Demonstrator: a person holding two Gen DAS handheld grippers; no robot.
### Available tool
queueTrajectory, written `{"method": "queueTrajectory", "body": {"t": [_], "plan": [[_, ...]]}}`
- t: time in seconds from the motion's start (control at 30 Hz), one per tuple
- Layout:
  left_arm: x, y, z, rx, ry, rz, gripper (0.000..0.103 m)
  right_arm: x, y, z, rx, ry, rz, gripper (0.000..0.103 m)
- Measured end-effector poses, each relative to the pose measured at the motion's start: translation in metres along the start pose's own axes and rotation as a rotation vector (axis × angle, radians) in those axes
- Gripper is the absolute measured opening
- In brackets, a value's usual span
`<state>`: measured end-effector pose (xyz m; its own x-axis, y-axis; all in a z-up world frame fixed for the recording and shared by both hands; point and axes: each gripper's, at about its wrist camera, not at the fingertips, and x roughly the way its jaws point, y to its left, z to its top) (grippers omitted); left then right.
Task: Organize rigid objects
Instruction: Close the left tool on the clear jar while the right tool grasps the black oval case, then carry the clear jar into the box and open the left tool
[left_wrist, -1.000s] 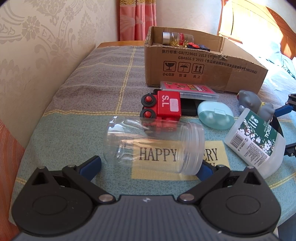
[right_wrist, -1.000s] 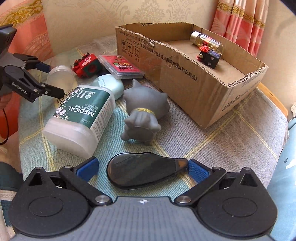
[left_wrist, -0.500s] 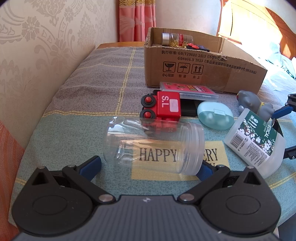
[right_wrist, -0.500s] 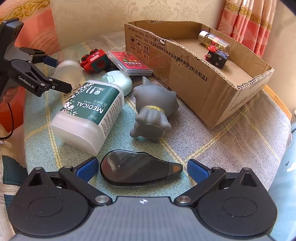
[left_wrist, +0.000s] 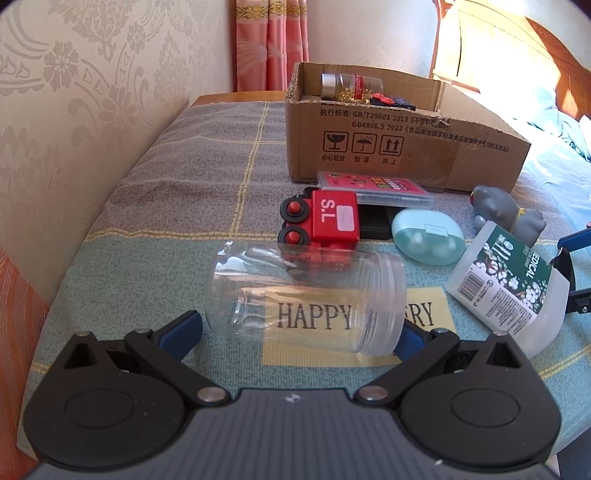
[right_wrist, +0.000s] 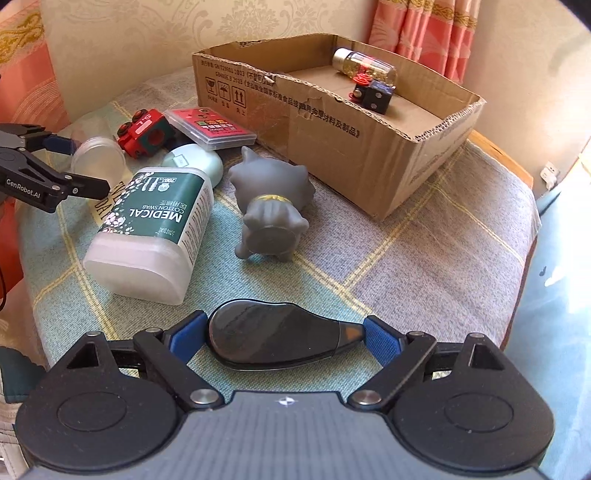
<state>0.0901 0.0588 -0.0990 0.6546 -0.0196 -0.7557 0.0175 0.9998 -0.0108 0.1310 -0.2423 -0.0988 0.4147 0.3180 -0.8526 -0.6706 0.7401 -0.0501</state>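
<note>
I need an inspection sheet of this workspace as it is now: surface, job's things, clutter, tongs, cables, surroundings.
Surface: checked cloth, lying flat.
Job's things: cardboard box holds a pill bottle and a dark block toy. Outside it lie a clear jar, red toy car, card case, mint case, cotton swab tub, grey figurine and black device.
Clutter: nothing seen.
Tongs: left tongs astride the clear jar, contact unclear. Right tongs have just been closing; pads seem to touch the black device's ends.
Cables: thin dark cord at the edge.
Surroundings: patterned wall, pink curtain.
</note>
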Motion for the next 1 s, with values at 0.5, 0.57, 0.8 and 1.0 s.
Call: {"method": "queueTrajectory", "body": {"t": [0.5,0.57,0.8,1.0], "plan": [[-0.008,-0.008,0.012,0.026,-0.050,0.016,0.096,0.000,-0.004,-0.007,0.060,-0.024,-0.005,0.097],[-0.007,-0.008,0.014,0.027,-0.045,0.012,0.093,0.000,-0.003,-0.007,0.059,-0.020,-0.007,0.097],[-0.008,-0.009,0.015,0.041,-0.036,0.012,0.092,-0.002,0.001,-0.010,0.073,-0.028,-0.014,0.093],[-0.011,-0.005,0.019,0.051,-0.021,-0.003,0.092,-0.005,0.004,-0.009,0.100,-0.007,-0.032,0.093]]}}
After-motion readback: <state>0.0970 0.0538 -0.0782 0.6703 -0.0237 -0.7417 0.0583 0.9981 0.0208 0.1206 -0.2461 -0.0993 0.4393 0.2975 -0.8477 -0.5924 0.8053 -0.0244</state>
